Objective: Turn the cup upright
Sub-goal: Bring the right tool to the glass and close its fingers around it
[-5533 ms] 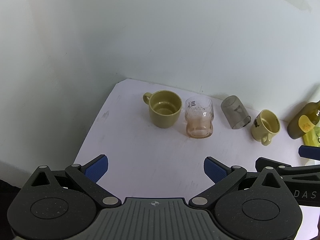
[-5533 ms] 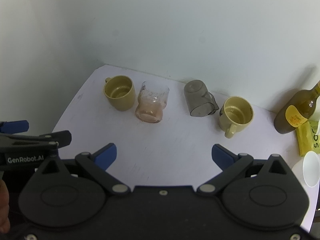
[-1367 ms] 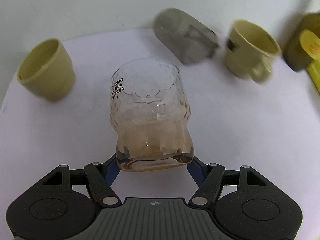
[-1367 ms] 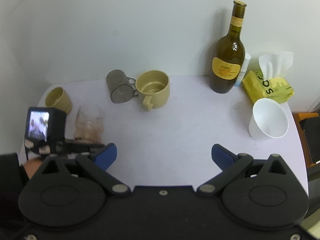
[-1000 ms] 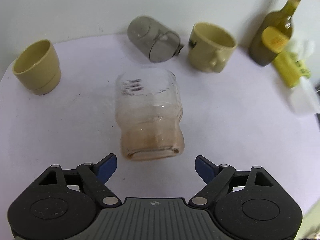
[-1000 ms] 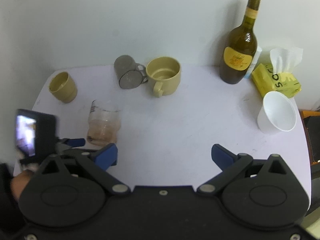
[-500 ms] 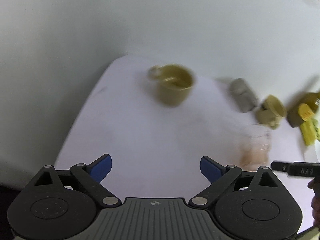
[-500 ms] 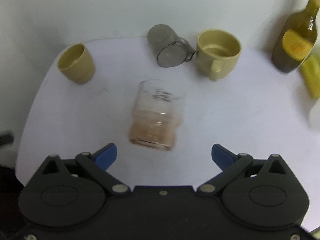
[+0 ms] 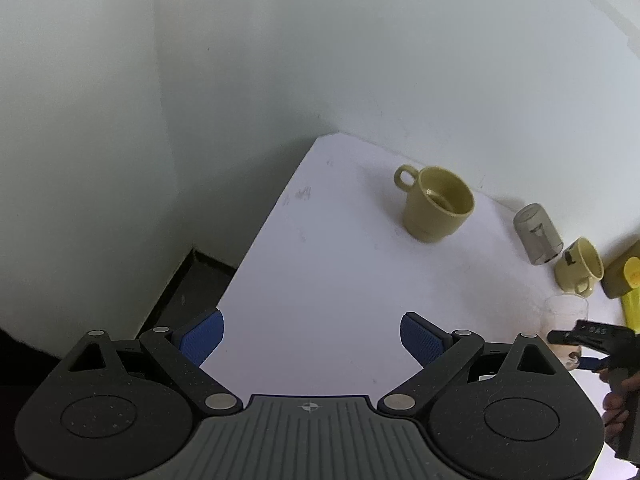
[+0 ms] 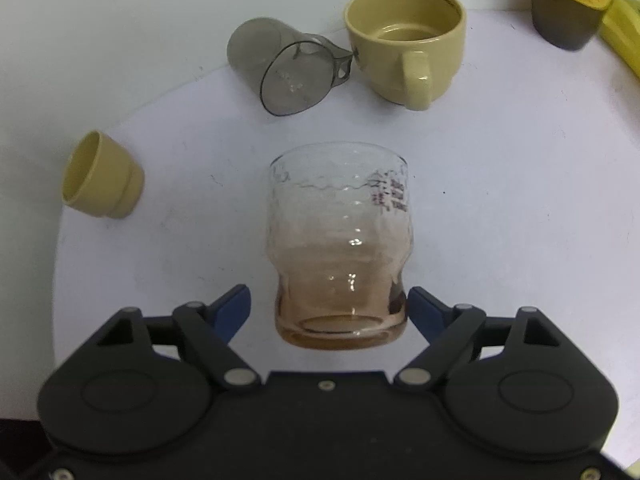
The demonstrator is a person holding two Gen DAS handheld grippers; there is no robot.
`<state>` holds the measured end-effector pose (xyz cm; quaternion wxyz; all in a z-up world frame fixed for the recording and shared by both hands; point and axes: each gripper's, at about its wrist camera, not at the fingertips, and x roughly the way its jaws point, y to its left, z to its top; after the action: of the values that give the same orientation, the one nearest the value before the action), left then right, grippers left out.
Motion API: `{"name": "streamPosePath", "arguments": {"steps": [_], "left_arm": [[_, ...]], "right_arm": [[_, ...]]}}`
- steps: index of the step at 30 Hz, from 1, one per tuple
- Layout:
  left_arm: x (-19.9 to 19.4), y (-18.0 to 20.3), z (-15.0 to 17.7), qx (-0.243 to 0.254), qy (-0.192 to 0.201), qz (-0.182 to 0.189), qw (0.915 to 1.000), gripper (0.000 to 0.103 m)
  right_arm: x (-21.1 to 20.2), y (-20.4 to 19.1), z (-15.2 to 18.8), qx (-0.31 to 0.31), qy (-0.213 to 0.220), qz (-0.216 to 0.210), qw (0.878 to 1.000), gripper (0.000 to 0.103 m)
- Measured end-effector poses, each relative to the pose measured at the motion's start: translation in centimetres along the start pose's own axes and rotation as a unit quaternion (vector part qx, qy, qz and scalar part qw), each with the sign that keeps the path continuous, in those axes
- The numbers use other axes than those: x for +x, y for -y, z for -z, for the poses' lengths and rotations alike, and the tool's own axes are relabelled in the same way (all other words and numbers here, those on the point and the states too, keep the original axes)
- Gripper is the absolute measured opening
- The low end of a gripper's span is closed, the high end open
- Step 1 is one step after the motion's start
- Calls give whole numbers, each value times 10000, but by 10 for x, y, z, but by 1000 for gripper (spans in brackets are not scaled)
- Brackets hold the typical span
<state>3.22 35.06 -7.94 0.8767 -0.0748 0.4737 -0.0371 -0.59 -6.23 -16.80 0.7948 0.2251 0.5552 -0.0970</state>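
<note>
A clear glass tumbler (image 10: pixel 340 240) with an amber base stands upright on the white table (image 10: pixel 500 200). My right gripper (image 10: pixel 326 308) is open with the tumbler's base between its blue pads; the right pad sits against the glass, the left pad is apart from it. A grey translucent cup (image 10: pixel 286 70) lies on its side behind it, mouth toward me. My left gripper (image 9: pixel 312 336) is open and empty over the table's left part. The tumbler (image 9: pixel 564 316) and grey cup (image 9: pixel 538 234) show at the right edge of the left wrist view.
An olive mug (image 10: pixel 406 40) stands right of the grey cup. A small olive cup (image 10: pixel 100 182) stands at the left; it shows in the left wrist view (image 9: pixel 438 204). A dark bottle (image 10: pixel 572 4) and yellow packet (image 10: pixel 624 36) are at the far right. The table's left edge (image 9: pixel 260 240) drops off.
My left gripper let go of the tumbler and drew back to the left. My right gripper moved in low around the tumbler's base.
</note>
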Motion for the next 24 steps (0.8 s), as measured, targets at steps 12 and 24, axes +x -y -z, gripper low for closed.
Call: {"name": "streamPosePath", "arguments": {"steps": [12, 24], "left_arm": [[-9, 11, 3, -113, 75, 156, 9998, 95], [-14, 12, 5, -120, 56, 138, 9998, 95]], "right_arm": [[-6, -44, -4, -1501, 77, 502, 9874, 84], [15, -45, 13, -1400, -256, 493, 9886, 86]]}}
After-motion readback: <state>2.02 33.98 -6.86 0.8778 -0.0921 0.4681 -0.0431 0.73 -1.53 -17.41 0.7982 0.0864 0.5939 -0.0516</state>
